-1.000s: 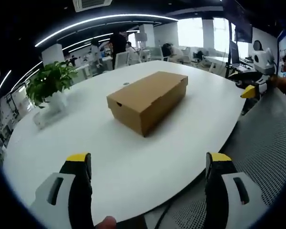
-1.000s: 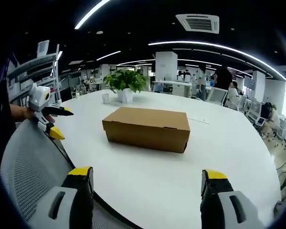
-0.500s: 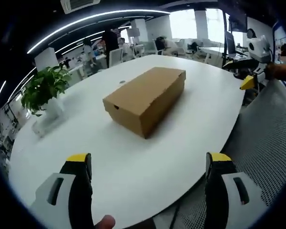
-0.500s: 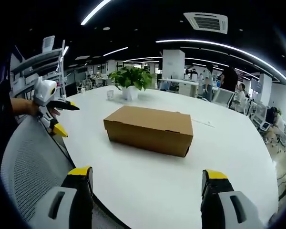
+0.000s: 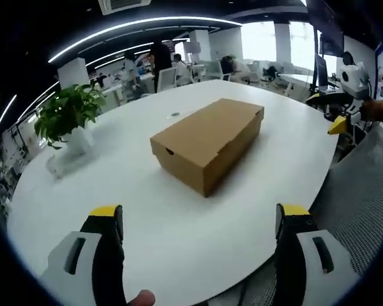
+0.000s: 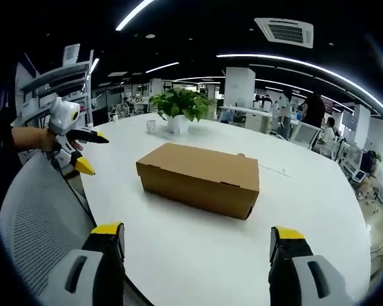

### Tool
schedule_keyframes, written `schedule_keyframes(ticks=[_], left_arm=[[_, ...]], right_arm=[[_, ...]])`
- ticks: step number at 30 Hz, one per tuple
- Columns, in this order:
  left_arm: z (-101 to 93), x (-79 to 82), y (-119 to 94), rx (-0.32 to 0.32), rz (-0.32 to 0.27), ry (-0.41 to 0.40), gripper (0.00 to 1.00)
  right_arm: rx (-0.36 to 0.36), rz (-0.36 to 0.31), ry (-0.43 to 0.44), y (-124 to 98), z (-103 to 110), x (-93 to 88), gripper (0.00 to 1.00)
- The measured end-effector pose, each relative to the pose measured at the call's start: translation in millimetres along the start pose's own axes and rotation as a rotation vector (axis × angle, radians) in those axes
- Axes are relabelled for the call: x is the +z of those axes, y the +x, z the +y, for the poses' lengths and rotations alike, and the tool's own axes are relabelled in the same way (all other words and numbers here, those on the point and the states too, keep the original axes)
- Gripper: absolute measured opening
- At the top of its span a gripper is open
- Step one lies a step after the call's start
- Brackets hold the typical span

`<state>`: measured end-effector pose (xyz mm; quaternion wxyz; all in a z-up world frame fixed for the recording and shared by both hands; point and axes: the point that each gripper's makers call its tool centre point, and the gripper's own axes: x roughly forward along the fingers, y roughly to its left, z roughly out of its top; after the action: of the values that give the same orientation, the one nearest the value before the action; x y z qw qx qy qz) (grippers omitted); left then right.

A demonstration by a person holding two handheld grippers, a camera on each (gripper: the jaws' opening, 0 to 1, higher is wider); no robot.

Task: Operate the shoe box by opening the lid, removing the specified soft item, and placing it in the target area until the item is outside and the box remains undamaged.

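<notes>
Left gripper view: the left gripper is held wide open and empty near the table edge, with the shoe box lying closed mid-table, well apart. Over the last second the framing is shifted only slightly; the box itself is unmoved and its lid untouched, so the opening step is judged not yet begun. In the right gripper view, the right gripper is likewise spread and empty. The box's long axis is seen running near-left to far-right, one short end pointing towards the left gripper.
</notes>
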<state>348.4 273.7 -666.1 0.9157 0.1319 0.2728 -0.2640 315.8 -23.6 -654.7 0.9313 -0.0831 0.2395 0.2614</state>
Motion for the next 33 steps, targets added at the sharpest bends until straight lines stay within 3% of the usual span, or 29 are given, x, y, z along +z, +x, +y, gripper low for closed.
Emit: schedule_keyframes(ticks=[20,33], left_arm=[[7.5,14.2,17.0,0.009,-0.019,0.012,0.96],[5.5,22.2,32.9,0.019,-0.026,-0.02,0.91]], right_arm=[[-0.003,-0.02,-0.016,18.2,-17.5,12.2,0.93],[0.005,-0.029,-0.023,35.7,-29.0,15.9,0.91]])
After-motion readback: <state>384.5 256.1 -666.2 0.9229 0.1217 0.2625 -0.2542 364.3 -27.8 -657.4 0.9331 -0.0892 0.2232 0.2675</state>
